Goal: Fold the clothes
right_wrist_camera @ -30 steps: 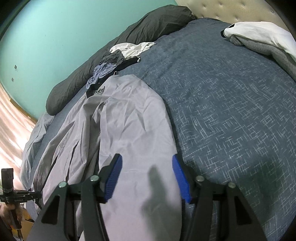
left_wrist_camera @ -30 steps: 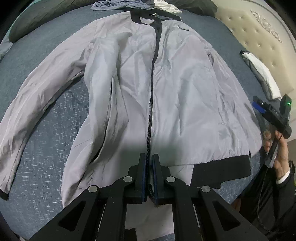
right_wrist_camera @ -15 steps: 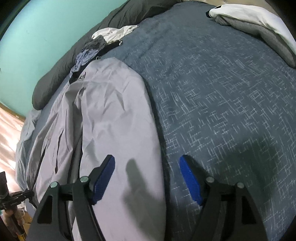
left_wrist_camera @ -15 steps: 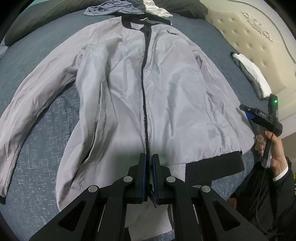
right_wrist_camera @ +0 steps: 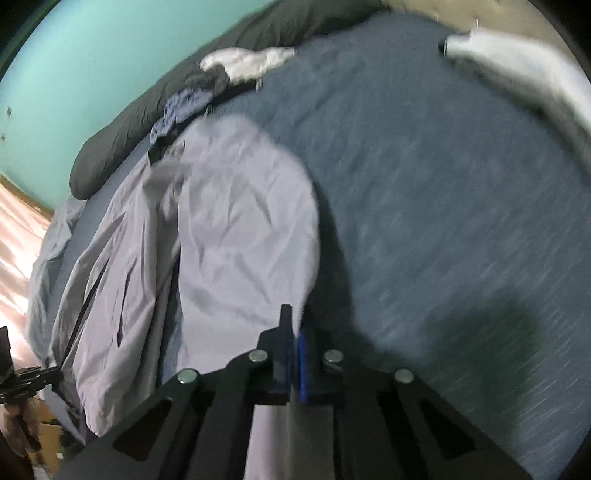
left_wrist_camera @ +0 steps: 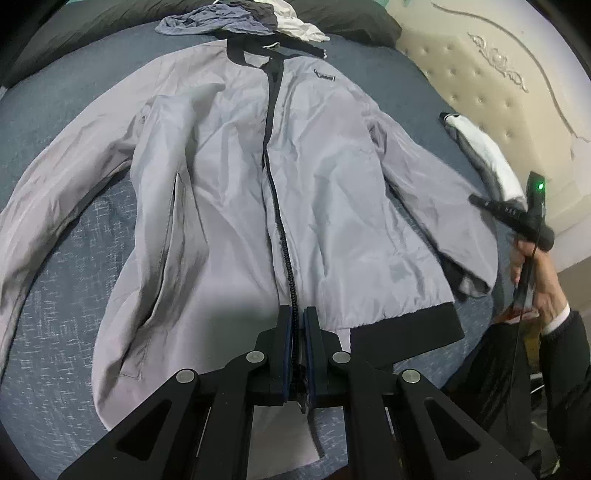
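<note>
A light grey jacket (left_wrist_camera: 229, 184) with a black collar, zip and hem lies face up on the blue bedcover (left_wrist_camera: 55, 277). My left gripper (left_wrist_camera: 298, 314) is shut on the hem at the bottom of the zip. In the right wrist view, my right gripper (right_wrist_camera: 293, 321) is shut on the end of the jacket's right sleeve (right_wrist_camera: 243, 229). The left wrist view shows that sleeve (left_wrist_camera: 436, 206) running out to the right. There a hand (left_wrist_camera: 543, 280) holds the right gripper's body (left_wrist_camera: 513, 218). The left sleeve (left_wrist_camera: 40, 206) lies spread out at the left.
A heap of loose clothes (left_wrist_camera: 236, 18) lies beyond the collar, against a dark bolster (right_wrist_camera: 147, 122). A folded white and grey garment (left_wrist_camera: 484, 155) rests near the padded headboard (left_wrist_camera: 498, 85). Bare bedcover (right_wrist_camera: 443, 184) stretches to the right of the sleeve.
My right gripper was open over the sleeve end and has closed on it. The left gripper has stayed shut on the hem, and the jacket has shifted a little in its view.
</note>
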`<state>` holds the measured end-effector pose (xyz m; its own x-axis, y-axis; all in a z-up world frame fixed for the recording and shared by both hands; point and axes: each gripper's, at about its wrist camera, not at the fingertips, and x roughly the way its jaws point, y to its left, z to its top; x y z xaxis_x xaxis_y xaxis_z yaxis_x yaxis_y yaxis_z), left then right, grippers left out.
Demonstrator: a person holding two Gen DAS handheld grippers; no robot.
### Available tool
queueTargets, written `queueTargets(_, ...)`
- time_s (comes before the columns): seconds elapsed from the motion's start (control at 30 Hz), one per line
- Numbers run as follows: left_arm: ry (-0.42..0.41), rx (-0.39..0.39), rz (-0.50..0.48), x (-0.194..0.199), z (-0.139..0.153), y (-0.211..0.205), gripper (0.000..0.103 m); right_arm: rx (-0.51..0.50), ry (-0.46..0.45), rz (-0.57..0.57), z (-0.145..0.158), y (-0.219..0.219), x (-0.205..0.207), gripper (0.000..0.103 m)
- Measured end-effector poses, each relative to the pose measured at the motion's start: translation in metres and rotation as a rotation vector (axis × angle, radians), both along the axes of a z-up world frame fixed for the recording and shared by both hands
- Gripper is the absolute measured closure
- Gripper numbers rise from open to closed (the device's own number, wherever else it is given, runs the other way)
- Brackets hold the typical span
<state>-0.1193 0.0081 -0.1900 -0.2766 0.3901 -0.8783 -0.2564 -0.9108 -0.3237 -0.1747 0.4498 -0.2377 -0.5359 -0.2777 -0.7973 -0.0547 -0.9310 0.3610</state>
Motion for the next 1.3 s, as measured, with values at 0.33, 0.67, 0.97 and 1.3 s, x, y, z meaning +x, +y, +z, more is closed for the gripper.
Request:
queueTargets(0.33, -0.030, 0.056, -0.009, -0.001, 0.002, -0.001, 0.096, 0.266, 0.095, 0.032, 0.087, 0.049, -0.060, 0.101)
queueTargets(0.67, -0.055, 0.105, -0.048, -0.013, 0.010, 0.004, 0.096, 0.409, 0.114, 0.009, 0.128, 0.070, -0.121, 0.101)
queueTargets(0.97, -0.092, 0.092, -0.083, -0.021, -0.008, 0.015, 0.096, 0.486, 0.009, -0.025, 0.097, 0.075, -0.144, 0.101)
queueTargets(1.3, -0.078, 0.148, -0.017, -0.022, 0.005, -0.013, 0.090, 0.457, 0.043, -0.072, 0.095, 0.077, -0.103, 0.057)
